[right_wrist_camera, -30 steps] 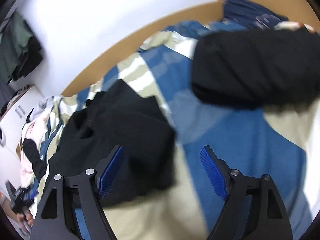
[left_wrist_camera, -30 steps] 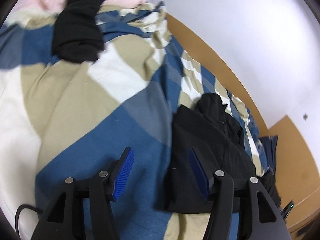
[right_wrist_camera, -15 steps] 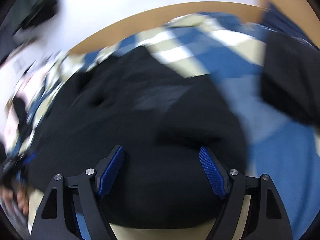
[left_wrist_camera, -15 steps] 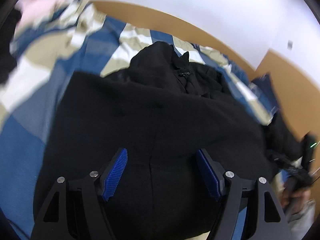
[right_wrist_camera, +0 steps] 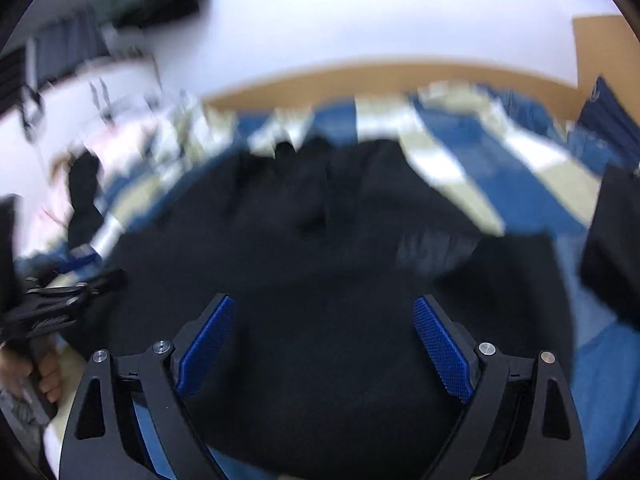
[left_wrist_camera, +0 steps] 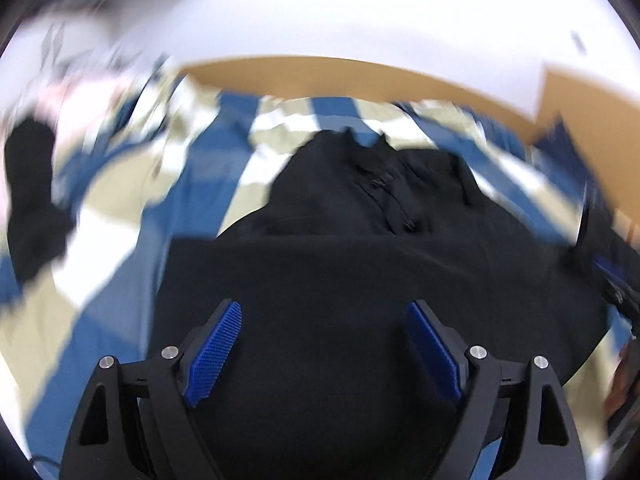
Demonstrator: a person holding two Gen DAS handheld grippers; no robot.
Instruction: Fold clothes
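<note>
Lying rumpled, seemingly soft black garment [left_wrist_camera: 360, 264] on checked bedspread [left_wrist_camera: 120, 208].

No text, label, brand or number can be read in either view; both are blurred by motion.

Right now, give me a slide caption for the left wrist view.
Open left gripper above a black garment spread on a blue-and-beige checked bedcover.

Bed with blue, beige and white checked cover [left_wrist_camera: 168, 216] across mid-frame, tan wooden bed surround [left_wrist_camera: 360, 76] behind it, plain white wall [left_wrist_camera: 340, 8] filling the upper frame.
</note>
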